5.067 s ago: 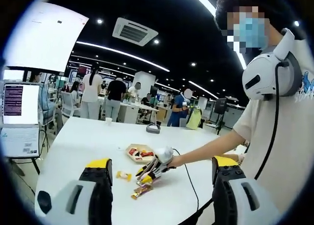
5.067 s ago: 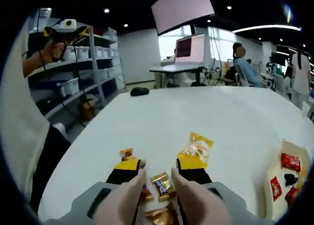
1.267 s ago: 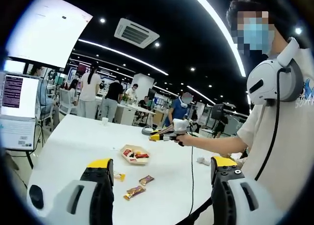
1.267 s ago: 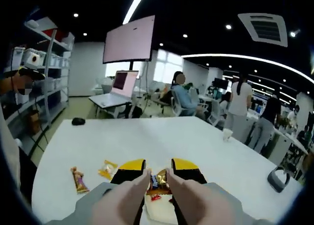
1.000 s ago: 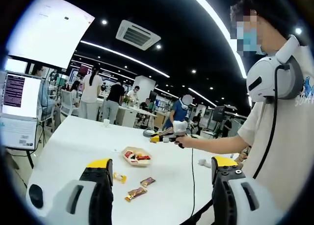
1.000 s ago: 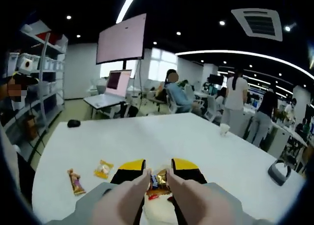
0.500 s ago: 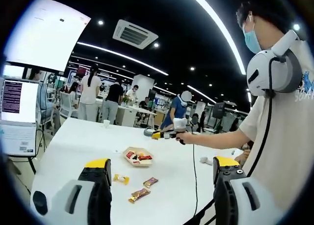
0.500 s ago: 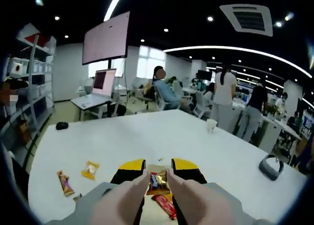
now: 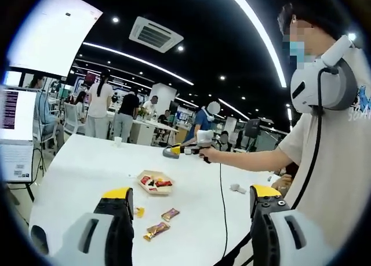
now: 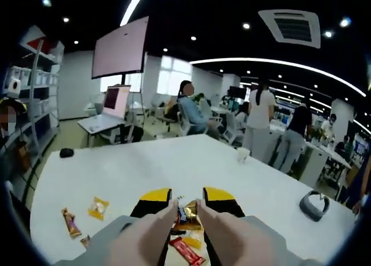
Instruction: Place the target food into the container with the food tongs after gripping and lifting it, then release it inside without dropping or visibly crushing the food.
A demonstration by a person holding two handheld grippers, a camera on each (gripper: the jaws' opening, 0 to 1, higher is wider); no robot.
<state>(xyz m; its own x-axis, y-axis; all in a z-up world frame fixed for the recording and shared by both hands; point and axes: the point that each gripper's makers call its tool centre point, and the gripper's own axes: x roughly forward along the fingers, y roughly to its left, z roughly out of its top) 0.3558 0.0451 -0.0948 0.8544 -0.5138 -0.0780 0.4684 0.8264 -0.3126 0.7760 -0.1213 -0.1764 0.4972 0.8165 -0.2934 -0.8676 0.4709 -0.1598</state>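
Right tool (image 10: 186, 208) grips a candy (image 10: 186, 215) over the tray (image 9: 154, 182), which its jaws largely hide. Left tool (image 9: 188, 211) hangs released, jaws wide apart. Three candies (image 9: 156, 230) lie near the bench (image 9: 87, 167) edge; broad bare top beyond.

Open-plan office, desks (image 10: 116, 122), wall screen (image 10: 120, 48), ceiling lights (image 9: 136, 59), staff (image 10: 261, 118)

White table (image 9: 87, 173) with a snack tray (image 9: 154, 182), 3 loose wrapped candies (image 9: 155, 230) and a paper cup (image 10: 243, 155).
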